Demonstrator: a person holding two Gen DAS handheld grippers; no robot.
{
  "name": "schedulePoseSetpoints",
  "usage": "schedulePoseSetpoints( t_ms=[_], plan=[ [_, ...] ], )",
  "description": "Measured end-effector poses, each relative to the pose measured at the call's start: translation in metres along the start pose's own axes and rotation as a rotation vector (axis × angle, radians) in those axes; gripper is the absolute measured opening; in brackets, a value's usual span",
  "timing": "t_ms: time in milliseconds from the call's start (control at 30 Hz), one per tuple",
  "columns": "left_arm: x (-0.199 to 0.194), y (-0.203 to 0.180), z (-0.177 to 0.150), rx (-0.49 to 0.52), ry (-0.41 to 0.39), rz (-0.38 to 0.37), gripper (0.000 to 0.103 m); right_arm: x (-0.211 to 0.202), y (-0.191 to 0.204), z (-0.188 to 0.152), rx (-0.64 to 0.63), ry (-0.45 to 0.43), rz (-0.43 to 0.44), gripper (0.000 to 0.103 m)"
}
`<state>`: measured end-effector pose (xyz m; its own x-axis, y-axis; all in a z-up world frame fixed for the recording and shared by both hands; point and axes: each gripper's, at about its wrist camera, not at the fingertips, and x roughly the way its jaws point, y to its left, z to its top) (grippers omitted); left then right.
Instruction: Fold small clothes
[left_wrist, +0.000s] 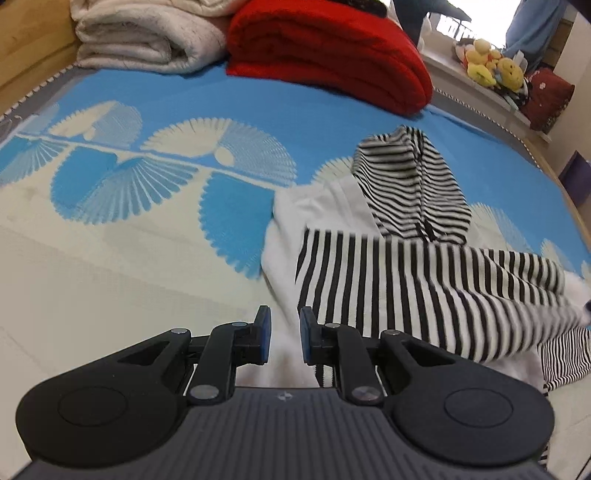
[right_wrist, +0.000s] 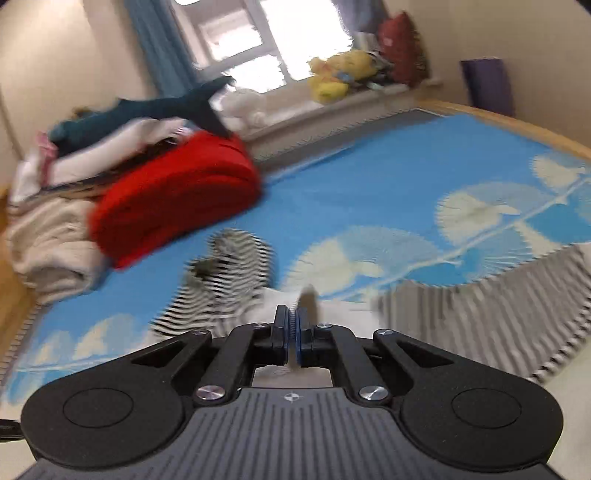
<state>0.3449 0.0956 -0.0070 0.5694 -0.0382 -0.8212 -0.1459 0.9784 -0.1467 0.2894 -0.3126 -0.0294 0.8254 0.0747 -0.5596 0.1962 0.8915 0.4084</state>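
A small white hooded garment with black-and-white striped sleeves and hood (left_wrist: 402, 258) lies on the blue and cream patterned mat (left_wrist: 147, 206). One striped sleeve is folded across its body. My left gripper (left_wrist: 285, 339) is open and empty, just above the garment's white lower left edge. My right gripper (right_wrist: 293, 332) is shut on a white edge of the garment (right_wrist: 291, 301) and holds it lifted; the striped hood (right_wrist: 229, 273) lies blurred behind it.
A folded red blanket (left_wrist: 328, 55) and a cream blanket (left_wrist: 147, 37) lie at the far end of the mat. Yellow plush toys (left_wrist: 491, 66) sit on a window ledge. A wooden frame (left_wrist: 29, 55) borders the mat.
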Motion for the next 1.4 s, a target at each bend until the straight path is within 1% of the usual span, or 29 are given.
schedulePoseSetpoints(
  t_ms=[67, 100, 133, 167, 233, 267, 333, 367, 400, 433, 467, 500, 533, 567, 633, 667, 733, 767, 800, 867, 900, 933, 967, 1033, 1100, 1133, 1167, 1200, 1400],
  plan=[
    [0.006, -0.009, -0.002, 0.011, 0.015, -0.006, 0.017, 0.022, -0.013, -0.01, -0.022, 0.119, -0.142, 0.004],
    [0.009, -0.013, -0.004, 0.019, 0.022, -0.008, 0.017, 0.031, -0.02, -0.015, -0.017, 0.168, -0.203, 0.009],
    [0.011, -0.018, -0.005, 0.029, 0.03, -0.011, 0.017, 0.036, -0.03, -0.02, 0.019, 0.196, -0.252, 0.009],
    [0.014, -0.023, -0.007, 0.037, 0.037, -0.013, 0.017, 0.037, -0.039, -0.021, 0.071, 0.201, -0.269, 0.009],
    [0.019, -0.031, -0.01, 0.053, 0.052, -0.022, 0.017, 0.031, -0.048, -0.019, 0.145, 0.179, -0.231, 0.009],
    [0.023, -0.036, -0.012, 0.063, 0.063, -0.029, 0.017, 0.027, -0.047, -0.017, 0.146, 0.152, -0.201, 0.011],
    [0.032, -0.042, -0.017, 0.07, 0.088, -0.045, 0.017, 0.025, -0.046, -0.015, 0.123, 0.135, -0.149, 0.02],
    [0.037, -0.043, -0.019, 0.066, 0.101, -0.054, 0.017, 0.029, -0.044, -0.018, 0.118, 0.16, -0.107, 0.026],
    [0.043, -0.043, -0.022, 0.056, 0.124, -0.059, 0.017, 0.039, -0.043, -0.022, 0.122, 0.208, -0.063, 0.03],
    [0.05, -0.041, -0.025, 0.039, 0.147, -0.062, 0.017, 0.045, -0.043, -0.027, 0.127, 0.263, -0.036, 0.031],
    [0.059, -0.037, -0.029, 0.016, 0.176, -0.061, 0.017, 0.054, -0.044, -0.033, 0.124, 0.327, -0.035, 0.034],
    [0.069, -0.033, -0.033, -0.01, 0.212, -0.05, 0.017, 0.065, -0.045, -0.04, 0.109, 0.398, -0.068, 0.035],
    [0.077, -0.028, -0.037, -0.035, 0.245, -0.032, 0.017, 0.074, -0.047, -0.048, 0.085, 0.463, -0.129, 0.035],
    [0.084, -0.024, -0.041, -0.061, 0.278, -0.014, 0.017, 0.08, -0.052, -0.055, 0.069, 0.505, -0.194, 0.034],
    [0.086, -0.021, -0.043, -0.095, 0.292, -0.01, 0.017, 0.073, -0.055, -0.052, 0.092, 0.477, -0.209, 0.035],
    [0.083, -0.022, -0.041, -0.094, 0.28, -0.012, 0.017, 0.067, -0.055, -0.046, 0.11, 0.451, -0.191, 0.036],
    [0.075, -0.029, -0.036, -0.062, 0.224, -0.038, 0.019, 0.061, -0.053, -0.037, 0.123, 0.382, -0.129, 0.037],
    [0.075, -0.032, -0.035, -0.046, 0.213, -0.04, 0.022, 0.06, -0.054, -0.036, 0.117, 0.377, -0.113, 0.038],
    [0.078, -0.034, -0.038, -0.034, 0.229, -0.026, 0.023, 0.066, -0.055, -0.037, 0.105, 0.399, -0.123, 0.04],
    [0.09, -0.033, -0.047, -0.046, 0.297, 0.009, 0.023, 0.072, -0.062, -0.047, 0.09, 0.479, -0.203, 0.039],
    [0.092, -0.032, -0.049, -0.061, 0.31, 0.015, 0.023, 0.071, -0.069, -0.05, 0.118, 0.498, -0.231, 0.039],
    [0.089, -0.033, -0.048, -0.064, 0.303, 0.021, 0.023, 0.066, -0.075, -0.049, 0.161, 0.488, -0.216, 0.039],
    [0.083, -0.037, -0.044, -0.05, 0.279, 0.024, 0.023, 0.061, -0.079, -0.045, 0.199, 0.469, -0.197, 0.039],
    [0.064, -0.049, -0.034, -0.001, 0.201, 0.009, 0.026, 0.049, -0.079, -0.032, 0.187, 0.393, -0.176, 0.039],
    [0.047, -0.063, -0.026, 0.048, 0.137, -0.019, 0.039, 0.034, -0.078, -0.02, 0.144, 0.308, -0.179, 0.04],
    [0.041, -0.07, -0.024, 0.068, 0.117, -0.038, 0.042, 0.033, -0.082, -0.014, 0.137, 0.284, -0.181, 0.04],
    [0.038, -0.077, -0.025, 0.082, 0.109, -0.05, 0.046, 0.029, -0.087, -0.011, 0.143, 0.264, -0.177, 0.04],
    [0.038, -0.082, -0.024, 0.093, 0.108, -0.058, 0.047, 0.025, -0.093, -0.007, 0.155, 0.248, -0.171, 0.04],
    [0.038, -0.118, -0.03, 0.166, 0.115, -0.085, 0.047, 0.02, -0.13, 0.006, 0.179, 0.173, -0.219, 0.04]
  ],
)
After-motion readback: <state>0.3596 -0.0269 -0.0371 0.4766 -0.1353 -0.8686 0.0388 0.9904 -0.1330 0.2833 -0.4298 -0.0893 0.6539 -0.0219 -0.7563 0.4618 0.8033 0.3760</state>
